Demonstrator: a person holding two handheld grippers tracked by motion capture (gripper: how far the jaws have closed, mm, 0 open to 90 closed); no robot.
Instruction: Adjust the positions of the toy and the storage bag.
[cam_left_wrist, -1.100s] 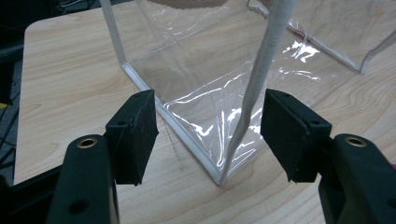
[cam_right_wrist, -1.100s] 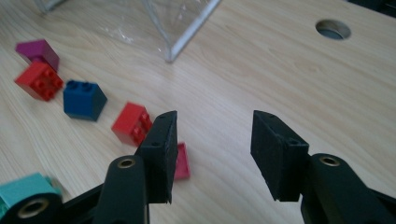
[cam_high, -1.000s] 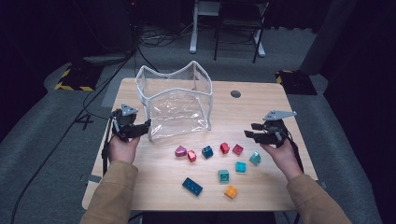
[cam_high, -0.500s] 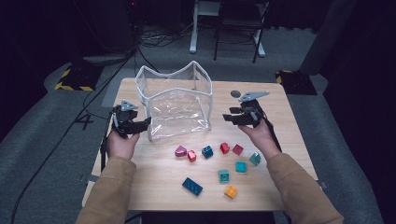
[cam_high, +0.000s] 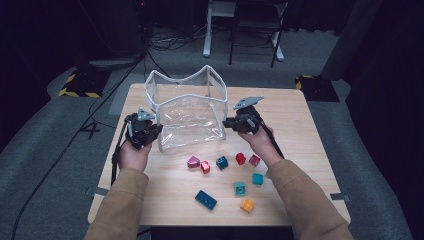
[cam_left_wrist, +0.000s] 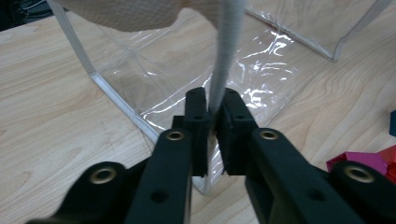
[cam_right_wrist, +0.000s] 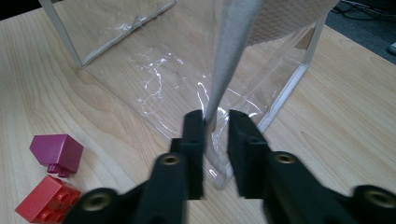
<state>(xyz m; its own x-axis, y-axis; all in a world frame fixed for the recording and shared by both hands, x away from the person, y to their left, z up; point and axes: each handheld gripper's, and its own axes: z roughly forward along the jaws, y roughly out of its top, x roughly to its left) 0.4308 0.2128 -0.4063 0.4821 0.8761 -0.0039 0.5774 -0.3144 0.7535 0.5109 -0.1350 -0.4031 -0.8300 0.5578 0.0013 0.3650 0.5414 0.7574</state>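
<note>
1. Since the earlier frame, right gripper (cam_high: 231, 123) has swung from the blocks to the clear bag (cam_high: 187, 112), straddling its corner edge, jaws slightly apart.
2. Left gripper (cam_high: 156, 131) is clamped on the opposite corner.
3. Both rim corners held likely means opening it mid-surface for loading.

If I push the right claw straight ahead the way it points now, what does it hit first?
Most likely the grey edge strip of the clear bag: it already stands between the right claw's open jaws, though contact is unclear.
</note>
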